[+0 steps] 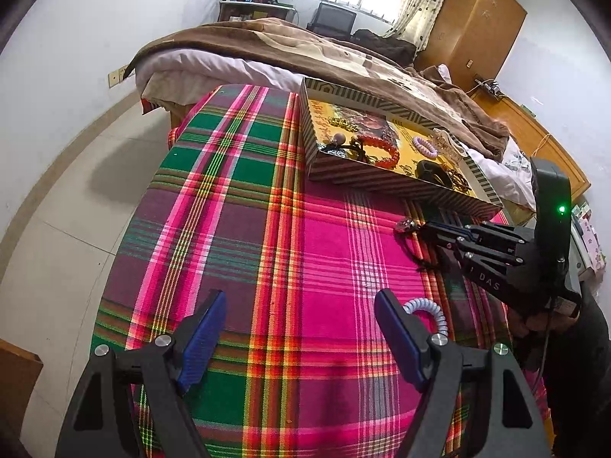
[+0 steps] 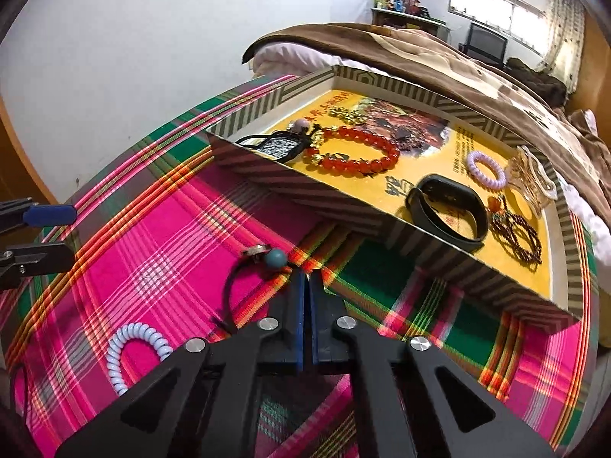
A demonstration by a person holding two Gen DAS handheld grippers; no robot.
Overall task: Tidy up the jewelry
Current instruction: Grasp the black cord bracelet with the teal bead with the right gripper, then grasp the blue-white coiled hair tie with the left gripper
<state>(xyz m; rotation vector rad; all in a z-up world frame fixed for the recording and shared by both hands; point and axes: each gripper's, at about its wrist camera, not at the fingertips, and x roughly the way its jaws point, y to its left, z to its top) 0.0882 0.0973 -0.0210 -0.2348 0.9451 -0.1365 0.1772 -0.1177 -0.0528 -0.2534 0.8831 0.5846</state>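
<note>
A striped box lid (image 2: 343, 206) with a yellow floor holds a red bead bracelet (image 2: 355, 152), a black band (image 2: 446, 210), a lilac coil tie (image 2: 487, 170), a dark bead string (image 2: 519, 238) and a black pouch (image 2: 278, 145). My right gripper (image 2: 306, 278) is shut on a black cord necklace (image 2: 233, 286) with a teal bead (image 2: 275, 258) and a metal charm (image 2: 256, 250), just in front of the box. A pale blue coil tie (image 2: 126, 355) lies on the cloth. My left gripper (image 1: 298, 305) is open and empty; that coil tie (image 1: 427, 311) lies by its right finger.
The plaid cloth (image 1: 267, 210) covers a small table beside a bed with a brown blanket (image 1: 343, 53). The box (image 1: 382, 183) also shows in the left wrist view. A wooden wardrobe (image 1: 477, 26) stands at the back right. Tiled floor lies to the left.
</note>
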